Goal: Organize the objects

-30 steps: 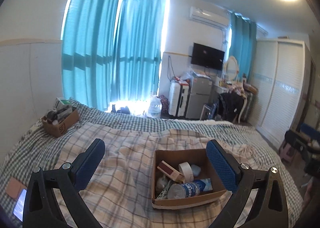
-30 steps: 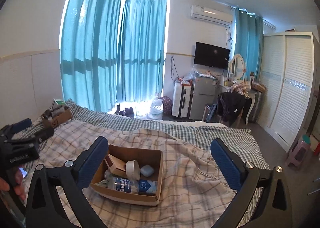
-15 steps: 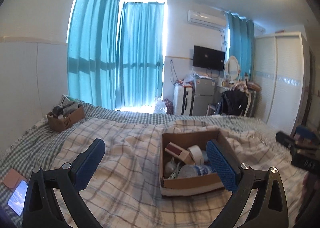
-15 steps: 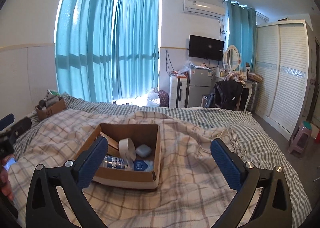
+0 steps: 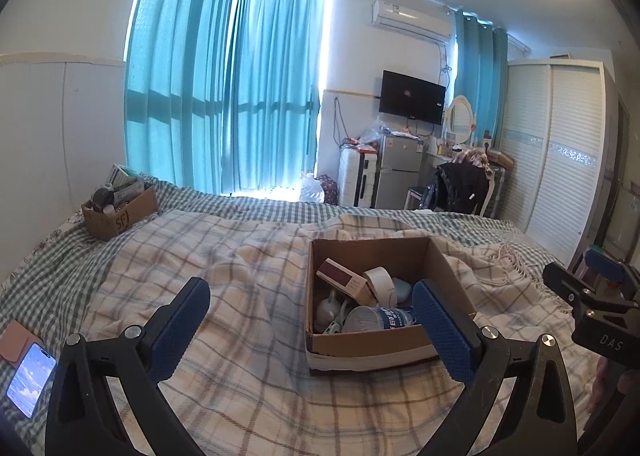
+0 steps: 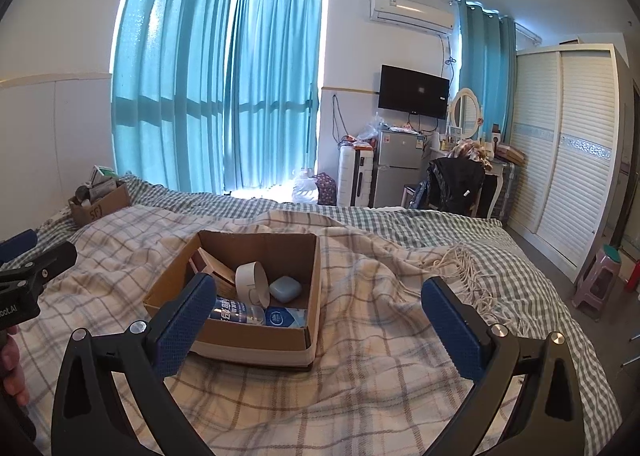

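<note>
An open cardboard box (image 5: pixel 372 350) sits on the plaid blanket on the bed; it also shows in the right wrist view (image 6: pixel 248 340). Inside lie a water bottle (image 6: pixel 256 314), a roll of white tape (image 6: pixel 252 282), a pale blue case (image 6: pixel 285 288) and a small maroon-topped carton (image 5: pixel 344 280). My left gripper (image 5: pixel 310 326) is open and empty, its right finger at the box's near right corner. My right gripper (image 6: pixel 322 322) is open and empty, its left finger in front of the box's near left side.
A second cardboard box (image 5: pixel 118 211) full of items stands at the far left of the bed. A phone (image 5: pixel 30 380) lies at the near left edge. Beyond the bed are a fridge (image 6: pixel 396 167), a chair with dark clothes (image 6: pixel 452 183) and a wardrobe (image 6: pixel 568 159).
Both grippers have lowered and come closer to the near box, which looms larger in both views. Both stay open. Each gripper now shows at the edge of the other's view.
</note>
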